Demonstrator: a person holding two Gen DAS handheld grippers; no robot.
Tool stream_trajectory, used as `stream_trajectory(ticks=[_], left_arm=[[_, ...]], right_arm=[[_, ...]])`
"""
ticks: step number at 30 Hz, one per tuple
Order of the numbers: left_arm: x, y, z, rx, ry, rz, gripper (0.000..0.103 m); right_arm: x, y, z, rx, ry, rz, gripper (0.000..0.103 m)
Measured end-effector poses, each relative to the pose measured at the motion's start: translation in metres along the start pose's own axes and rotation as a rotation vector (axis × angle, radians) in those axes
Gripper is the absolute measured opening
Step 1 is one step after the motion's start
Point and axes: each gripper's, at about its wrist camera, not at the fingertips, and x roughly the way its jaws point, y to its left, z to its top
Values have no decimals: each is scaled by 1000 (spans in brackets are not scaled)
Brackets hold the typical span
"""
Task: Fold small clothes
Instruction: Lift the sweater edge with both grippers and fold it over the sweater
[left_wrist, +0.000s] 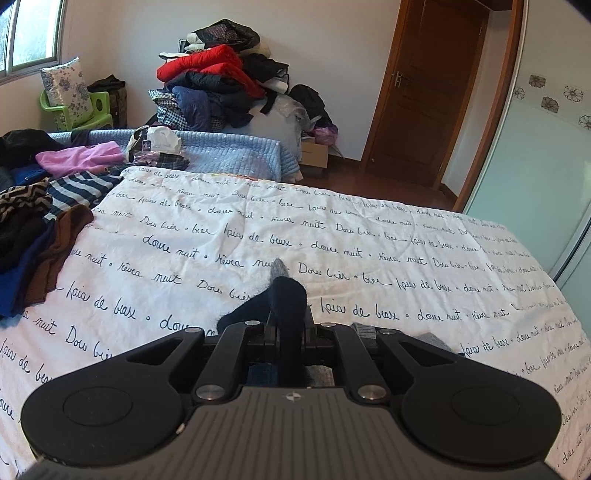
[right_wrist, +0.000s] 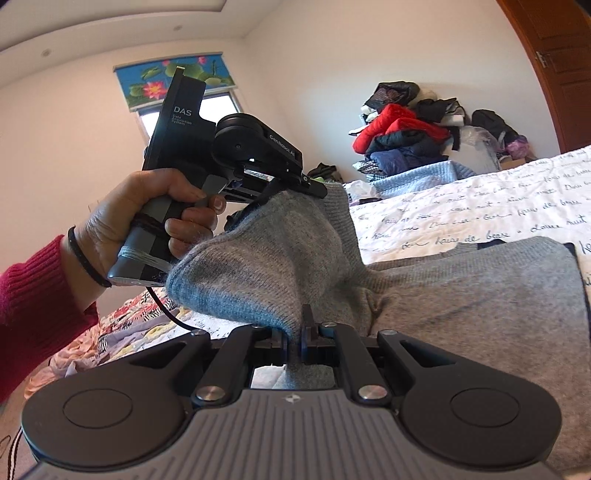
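Both claws clamped tight on grey sweater (right_wrist: 461, 295). My right claw (right_wrist: 293, 341) pinches fold of knit; left claw (right_wrist: 314, 188) grips dark-trimmed edge, lifted above bed (left_wrist: 258, 229). Rest of sweater lies flat on bed cover. Risk: thin pinch slips from pads, fold drops crooked. Pulling claws apart could stretch knit, drag body off-square.

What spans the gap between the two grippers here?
A raised fold of the grey sweater: the left gripper pinches its upper edge, the right gripper its lower edge. The right wrist view shows it.
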Motion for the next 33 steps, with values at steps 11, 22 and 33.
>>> stream_trajectory(ticks=[11,22,33], left_arm=[[26,-65,-2,67,6,-40,10],[63,-122,-16,127,58,-76,9],[99,-155,-35,150,121,-88,10]], right_arm=[[-25,-30,-4,76,-26,-43,6],[-44,-62,-11,189,-34,-74,6],[-52,-72,-18,250,-20,-101,6]])
